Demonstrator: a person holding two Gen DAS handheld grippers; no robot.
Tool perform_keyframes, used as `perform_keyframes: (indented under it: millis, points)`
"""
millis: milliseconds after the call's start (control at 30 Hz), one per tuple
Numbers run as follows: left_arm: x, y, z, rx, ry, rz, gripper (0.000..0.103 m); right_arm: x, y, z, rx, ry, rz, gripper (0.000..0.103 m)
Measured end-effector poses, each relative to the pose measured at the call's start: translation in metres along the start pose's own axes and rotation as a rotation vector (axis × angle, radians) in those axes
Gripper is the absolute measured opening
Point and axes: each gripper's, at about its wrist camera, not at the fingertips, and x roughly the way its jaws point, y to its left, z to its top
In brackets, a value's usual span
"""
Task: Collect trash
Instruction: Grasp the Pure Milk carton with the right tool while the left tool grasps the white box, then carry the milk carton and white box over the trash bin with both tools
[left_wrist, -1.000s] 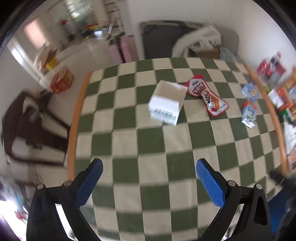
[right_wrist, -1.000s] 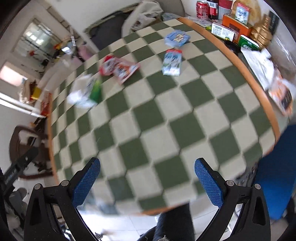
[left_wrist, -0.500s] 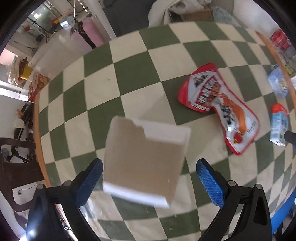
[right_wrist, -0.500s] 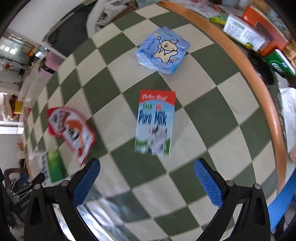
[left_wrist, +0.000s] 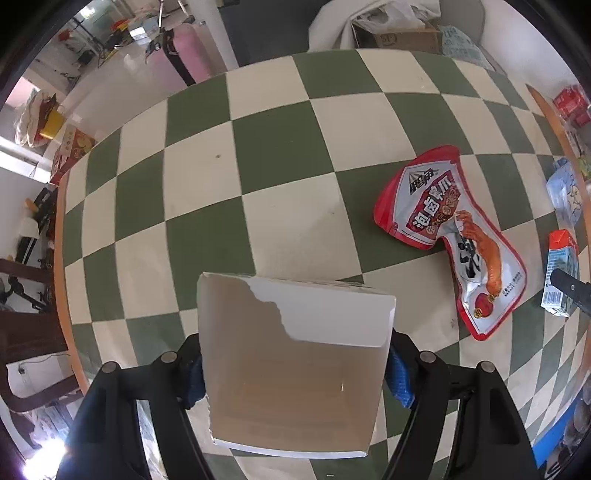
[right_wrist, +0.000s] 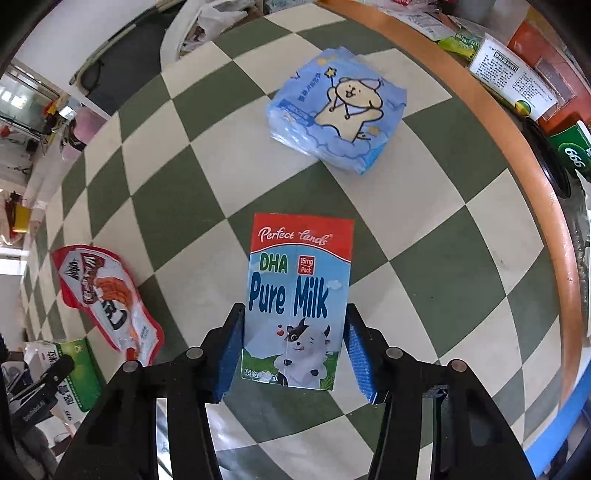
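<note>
1. The left gripper (left_wrist: 293, 369) points down over an open white cardboard box (left_wrist: 291, 365) with a torn flap. Its blue pads sit at the box's two side walls and the jaws are closing. Whether the pads already press on the card I cannot tell.
2. The box is thin and empty, so I judge a light squeeze is best. Stop as soon as the walls start to bow, or it will crumple and slip.
3. The right gripper (right_wrist: 293, 350) straddles the Pure Milk carton (right_wrist: 297, 302), which lies flat on the checkered tablecloth (right_wrist: 207, 206), well in from the table's orange edge (right_wrist: 532, 155). Its jaws are closing too, with the pads just beside the carton's long sides.
4. Keep the pads square to those sides and low on the carton, so it does not pivot out when lifted.
5. Lift both straight up. That should clear the red snack pouch (left_wrist: 447, 236) between them and the blue tissue pack (right_wrist: 338, 122) nearer the far edge.
</note>
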Motion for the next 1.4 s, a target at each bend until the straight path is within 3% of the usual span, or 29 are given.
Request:
perform_keyframes:
  millis: [200, 300, 633, 833, 1133, 1400]
  points:
    - [-0.033, 0.005, -0.025, -0.037, -0.062, 0.008, 0.073, -0.027, 0.007, -0.018, -0.032, -0.048, 0.047, 0.053]
    - [-0.052, -0.003, -0.052, -0.043, -0.097, 0.012, 0.073, -0.042, 0.008, -0.029, -0.054, -0.061, 0.073, 0.053]
    - [-0.083, 0.025, -0.124, -0.1, -0.164, -0.035, 0.073, -0.101, 0.008, -0.11, -0.145, -0.112, 0.134, 0.053]
    - [-0.102, 0.032, -0.215, -0.108, -0.203, -0.073, 0.073, -0.135, 0.01, -0.197, -0.195, -0.139, 0.166, 0.053]
    - [-0.122, 0.052, -0.362, -0.091, -0.228, -0.132, 0.073, -0.176, -0.001, -0.376, -0.22, -0.177, 0.178, 0.053]
    - [-0.112, 0.053, -0.471, -0.082, -0.154, -0.173, 0.073, -0.181, -0.027, -0.52, -0.211, -0.126, 0.17, 0.053]
